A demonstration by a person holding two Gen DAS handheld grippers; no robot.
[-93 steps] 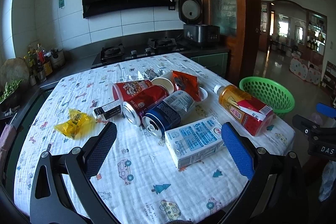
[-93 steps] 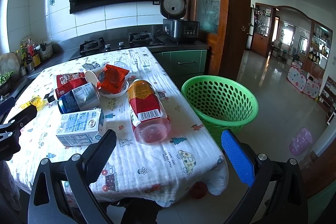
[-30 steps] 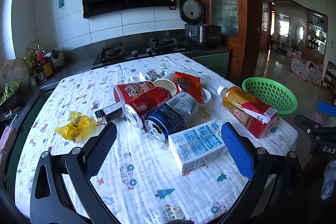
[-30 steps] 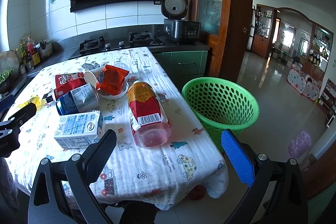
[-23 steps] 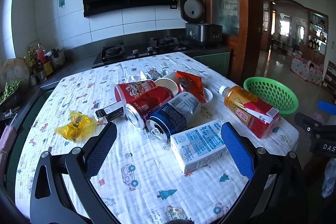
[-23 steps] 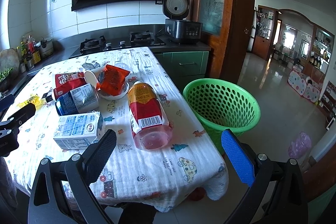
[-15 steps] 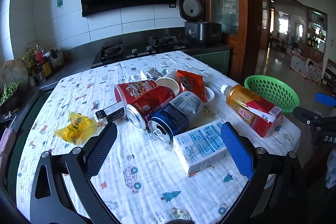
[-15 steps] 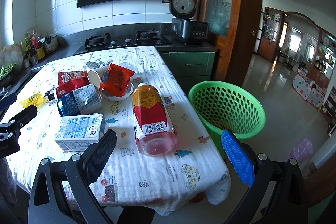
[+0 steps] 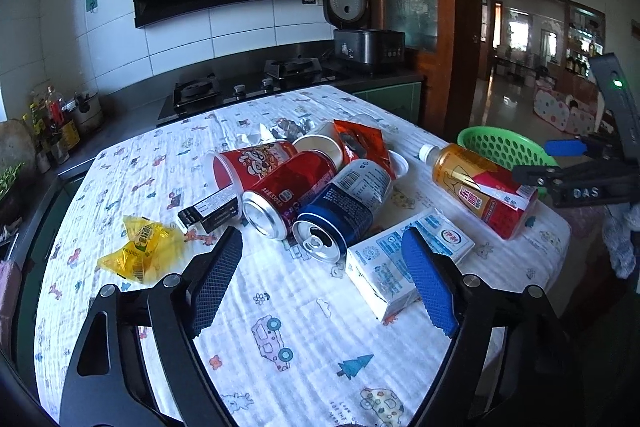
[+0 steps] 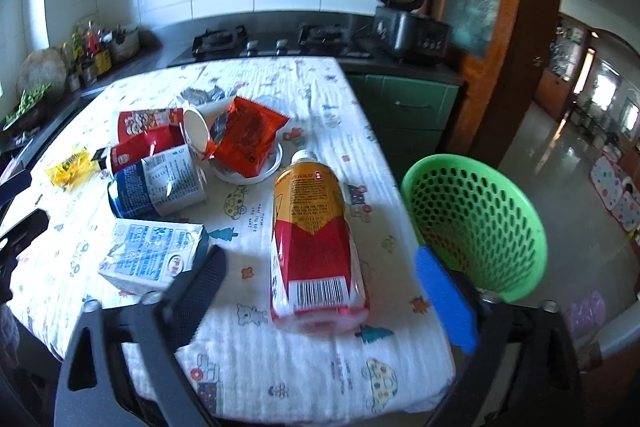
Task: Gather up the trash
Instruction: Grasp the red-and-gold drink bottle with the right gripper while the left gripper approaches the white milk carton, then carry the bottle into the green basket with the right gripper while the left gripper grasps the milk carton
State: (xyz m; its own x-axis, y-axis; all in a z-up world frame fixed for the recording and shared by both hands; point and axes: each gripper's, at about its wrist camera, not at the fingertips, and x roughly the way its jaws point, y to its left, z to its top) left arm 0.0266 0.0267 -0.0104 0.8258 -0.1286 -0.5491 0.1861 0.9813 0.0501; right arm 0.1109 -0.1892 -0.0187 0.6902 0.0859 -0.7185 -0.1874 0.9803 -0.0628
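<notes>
Across the table (image 9: pixel 280 339), spread with a printed cloth, the trash lies in a loose heap, and I read it left to right in my left wrist view. At about nine o'clock sits a crumpled yellow wrapper (image 9: pixel 138 247); just right of it a small black box (image 9: pixel 210 207) touches the red can (image 9: pixel 288 193), behind which a red paper cup (image 9: pixel 250 163) lies on its side. Beside the red can lies a blue can (image 9: pixel 344 209), its open end toward me, and behind them a red snack bag (image 9: pixel 362 143) rests in a white dish. My left hand-held gripper (image 9: pixel 320 283) hangs over the cloth with jaws that have just been closing yet stand fairly wide, nothing between them; its blue pad overlaps the white and blue carton (image 9: pixel 384 267) at about three o'clock. Farther right lies the orange drink bottle (image 10: pixel 314 227) on its side, cap away from me. My right hand-held gripper (image 10: pixel 320 299) hovers at the bottle's base, jaws just closing but apart, on either side of the bottle and not touching it. At three o'clock, off the table edge, stands the green basket (image 10: pixel 476 223).
</notes>
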